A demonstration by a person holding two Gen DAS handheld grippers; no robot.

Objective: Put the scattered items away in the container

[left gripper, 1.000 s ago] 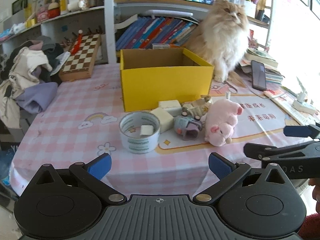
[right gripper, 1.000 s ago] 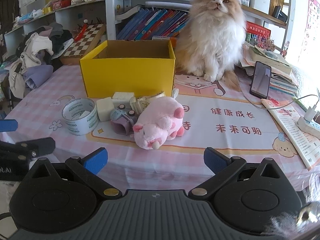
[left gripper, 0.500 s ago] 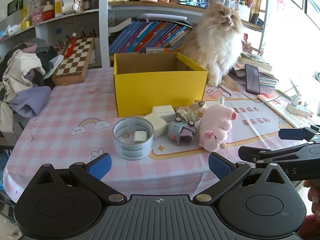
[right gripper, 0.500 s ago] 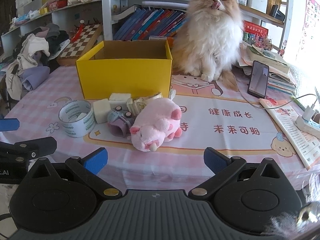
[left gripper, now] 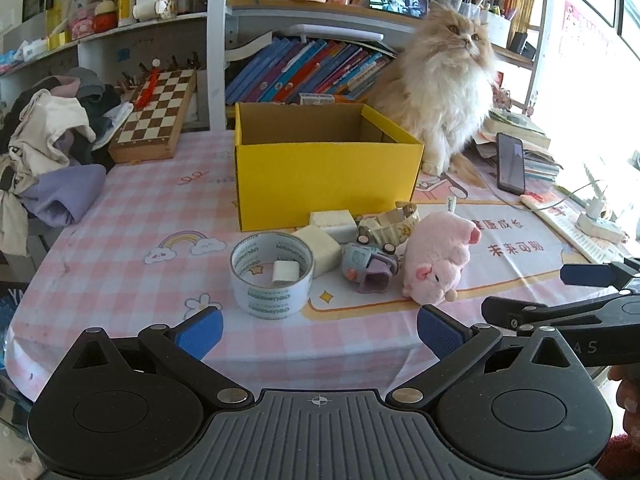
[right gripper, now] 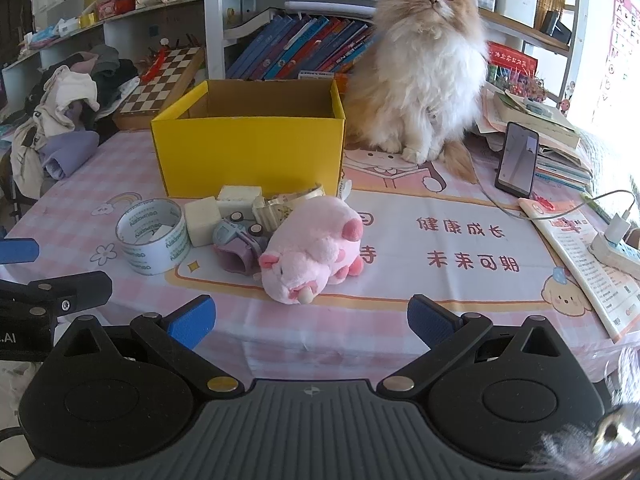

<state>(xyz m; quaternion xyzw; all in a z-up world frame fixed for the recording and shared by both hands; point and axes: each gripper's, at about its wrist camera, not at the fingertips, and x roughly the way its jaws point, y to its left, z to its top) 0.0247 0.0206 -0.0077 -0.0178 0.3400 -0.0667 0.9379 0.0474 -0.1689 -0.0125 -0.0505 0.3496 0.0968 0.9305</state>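
- Bookshelves (left gripper: 312, 64) packed with slanting books back a table (left gripper: 132, 216) under a pink checked cloth, with a long-haired cat (right gripper: 424, 72) sitting upright at the far side, just beside the box.
- Open yellow cardboard box (left gripper: 326, 178) stands on the cloth, and what shows of its inside is bare.
- In front of it lies the scatter: a roll of clear tape (left gripper: 272, 274) with a small white block (left gripper: 285, 272) inside its ring, 2 pale cubes (left gripper: 322, 242) just beside the roll, a grey-purple toy (left gripper: 370, 268), a cream toy (left gripper: 390, 224) behind that, and a pink plush pig (right gripper: 310, 246) on its side.
- Pig and grey-purple toy look to be touching in the right wrist view.
- Left gripper (left gripper: 320, 330) hangs near the table's front edge facing the tape roll, its blue-padded fingers spread wide around nothing.
- Right gripper (right gripper: 311, 318) hovers in front of the pig, fingers equally wide and empty.
- Off to the right a phone (right gripper: 516, 160) leans upright against stacked books, and a chessboard (left gripper: 154, 116) rests tilted at the far left beside a heap of clothes (left gripper: 48, 160).
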